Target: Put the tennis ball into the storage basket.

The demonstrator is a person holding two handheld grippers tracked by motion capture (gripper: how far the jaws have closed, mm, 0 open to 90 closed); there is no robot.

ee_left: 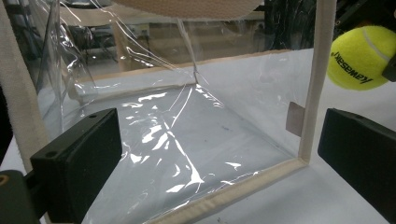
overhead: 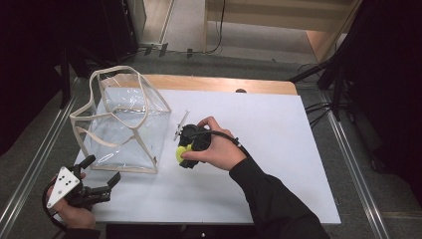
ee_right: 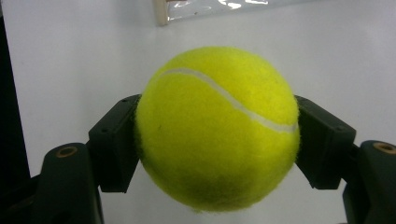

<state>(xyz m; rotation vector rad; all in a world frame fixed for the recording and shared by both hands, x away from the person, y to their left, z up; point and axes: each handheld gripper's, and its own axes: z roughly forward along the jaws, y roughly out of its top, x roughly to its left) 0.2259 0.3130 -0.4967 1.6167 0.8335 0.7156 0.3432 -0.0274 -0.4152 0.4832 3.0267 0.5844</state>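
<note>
Gripping the tennis ball (ee_right: 217, 128) tight, the right gripper (overhead: 185, 152) holds it just beside the clear bag (overhead: 124, 124), seemingly a little above the desk (overhead: 278, 149); the left gripper (overhead: 102, 186) waits near the bag's front, fingers (ee_left: 77, 163) spread apart.

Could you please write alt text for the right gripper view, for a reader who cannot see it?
A yellow tennis ball is clamped between the two black jaws of the right gripper, held above a white table. The bottom corner of a clear plastic bag with cream trim sits at the top edge.
</note>
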